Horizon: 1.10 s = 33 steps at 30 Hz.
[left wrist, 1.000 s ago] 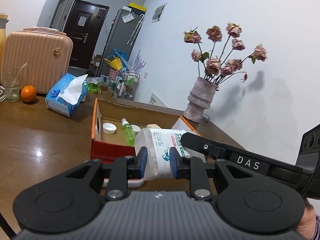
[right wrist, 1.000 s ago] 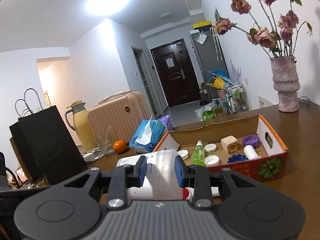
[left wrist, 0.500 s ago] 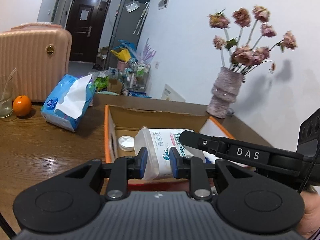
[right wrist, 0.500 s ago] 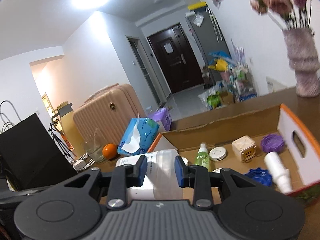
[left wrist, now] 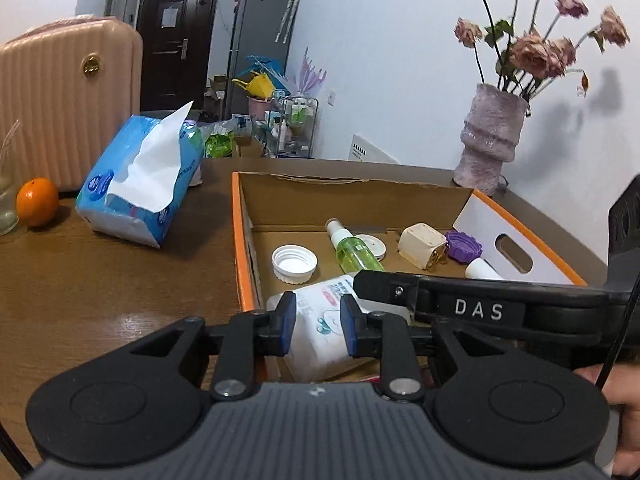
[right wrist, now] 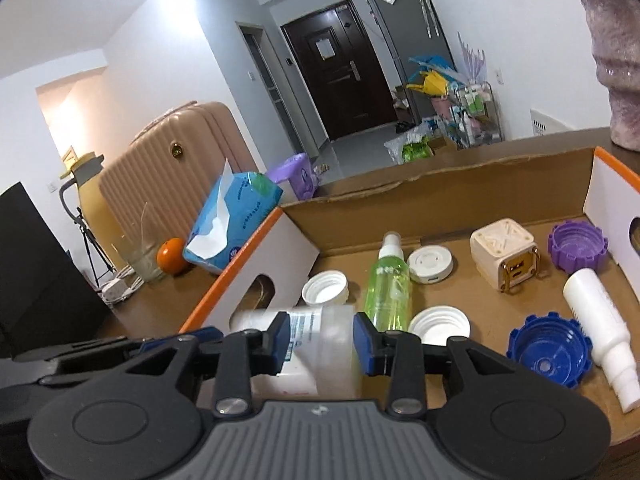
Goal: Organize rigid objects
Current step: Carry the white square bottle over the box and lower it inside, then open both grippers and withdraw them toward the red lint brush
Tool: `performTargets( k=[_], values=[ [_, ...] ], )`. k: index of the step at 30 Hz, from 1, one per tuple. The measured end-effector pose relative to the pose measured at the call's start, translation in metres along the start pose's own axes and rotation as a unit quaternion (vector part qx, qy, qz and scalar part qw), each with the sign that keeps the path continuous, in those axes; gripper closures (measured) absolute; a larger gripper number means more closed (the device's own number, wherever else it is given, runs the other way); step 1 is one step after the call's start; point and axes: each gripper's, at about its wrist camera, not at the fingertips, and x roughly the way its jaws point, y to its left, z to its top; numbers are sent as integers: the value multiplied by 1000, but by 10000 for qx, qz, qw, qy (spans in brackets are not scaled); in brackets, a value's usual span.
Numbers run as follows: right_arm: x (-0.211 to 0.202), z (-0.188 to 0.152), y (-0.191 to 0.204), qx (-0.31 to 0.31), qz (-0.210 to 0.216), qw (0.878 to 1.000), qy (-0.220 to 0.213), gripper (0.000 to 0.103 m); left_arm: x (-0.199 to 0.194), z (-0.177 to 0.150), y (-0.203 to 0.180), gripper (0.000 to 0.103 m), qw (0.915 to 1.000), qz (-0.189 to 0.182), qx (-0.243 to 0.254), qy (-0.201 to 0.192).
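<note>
Both grippers clamp one translucent plastic jar (left wrist: 320,332) lying on its side at the near-left corner of an orange-edged cardboard box (left wrist: 240,240) on a brown wooden table (left wrist: 100,280). The left gripper (left wrist: 315,330) pinches the jar's labelled end with its blue pads (left wrist: 286,326), while the right gripper (right wrist: 320,340) squeezes the clear body from the other side. Only the right wrist view takes in the full box floor: a green spray bottle (right wrist: 390,284), a cream cube-shaped case (right wrist: 504,258), a purple cap (right wrist: 578,246), a blue cap (right wrist: 548,354), a white bottle (right wrist: 600,320) lying flat, and three white caps. Only the left wrist view shows the dried roses (left wrist: 536,40) above the mauve vase (left wrist: 490,140) and the right tool's arm marked "DAS". Both views show a blue tissue pack (left wrist: 140,180), an orange (left wrist: 37,202) and a pink suitcase (left wrist: 68,96) beyond the box.
</note>
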Motion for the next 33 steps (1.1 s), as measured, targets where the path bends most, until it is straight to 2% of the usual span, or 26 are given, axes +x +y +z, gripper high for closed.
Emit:
performTargets(
  k=[9, 14, 17, 27, 31, 33],
  values=[
    [-4, -3, 1, -274, -287, 9992, -74, 64, -3, -4, -10, 74, 9996, 149, 212, -76],
    [-11, -4, 3, -355, -413, 9983, -202, 63, -3, -3, -11, 74, 9997, 204, 153, -43],
    [-20, -7, 2, -280, -407, 9986, -175, 62, -11, -3, -12, 69, 9998, 193, 97, -2],
    [-93, -21, 25, -538, -504, 9960, -501, 57, -88, -7, -29, 64, 9985, 220, 38, -493],
    [-130, -32, 38, -708, -512, 9943, -616, 48, -120, -20, -41, 63, 9975, 212, -5, -671],
    [-146, -39, 45, -852, -511, 9931, -626, 48, -134, -29, -47, 62, 9971, 181, -23, -739]
  ],
)
